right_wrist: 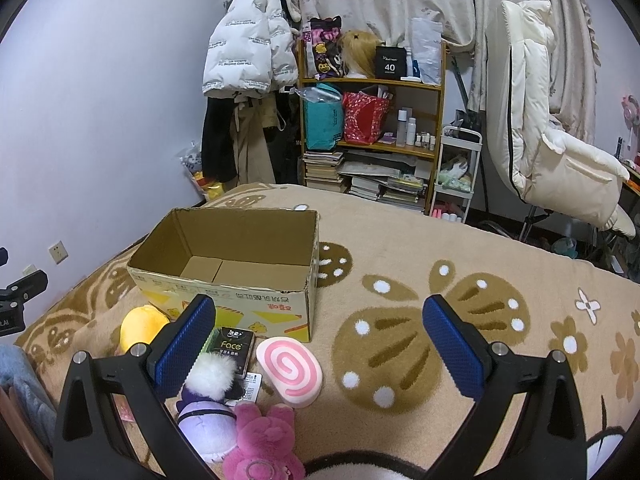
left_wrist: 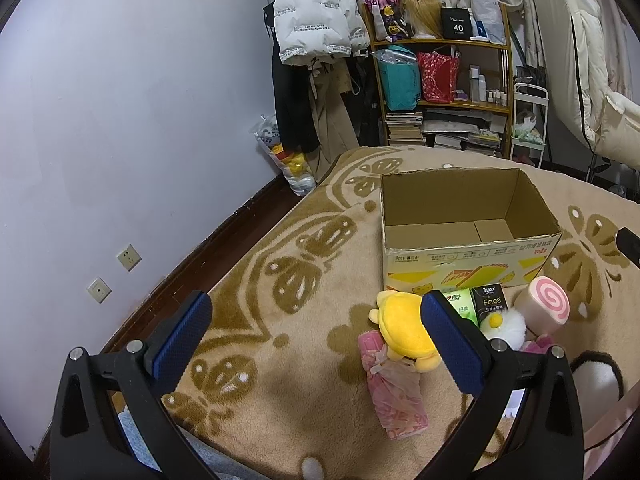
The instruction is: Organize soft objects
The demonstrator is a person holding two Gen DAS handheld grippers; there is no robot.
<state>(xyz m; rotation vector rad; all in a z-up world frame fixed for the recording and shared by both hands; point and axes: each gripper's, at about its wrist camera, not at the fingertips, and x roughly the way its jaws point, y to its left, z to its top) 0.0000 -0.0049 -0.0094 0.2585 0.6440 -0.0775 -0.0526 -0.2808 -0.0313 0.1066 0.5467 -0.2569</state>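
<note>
An open cardboard box (right_wrist: 224, 276) sits on the bed's beige butterfly blanket (right_wrist: 420, 320), its inside bare; its near wall carries yellow graphics and upside-down red Chinese print that is too small to read. The soft things lie in a cluster just in front of that wall. A yellow plush (left_wrist: 404, 328) lies by the box's left front corner, with a pink plastic-wrapped pack (left_wrist: 394, 392) touching it on the side away from the box. Against the box wall stand a green tissue pack (left_wrist: 460, 300) and a black one marked "Face" (right_wrist: 232, 346). Beside the box's right front corner rests a pink swirl roll cushion (right_wrist: 290, 372). Farther from the box lie a white-and-purple plush (right_wrist: 208, 404) and a magenta plush (right_wrist: 264, 440), touching each other.

The left hand-held gripper (left_wrist: 316, 344) hovers over the blanket left of the box, spread wide and holding nothing. The right hand-held gripper (right_wrist: 320, 344) hangs in front of the box, likewise spread and holding nothing.

Beyond the box, a shelf (right_wrist: 372, 80) holds a black card reading "40" (right_wrist: 390, 65).
</note>
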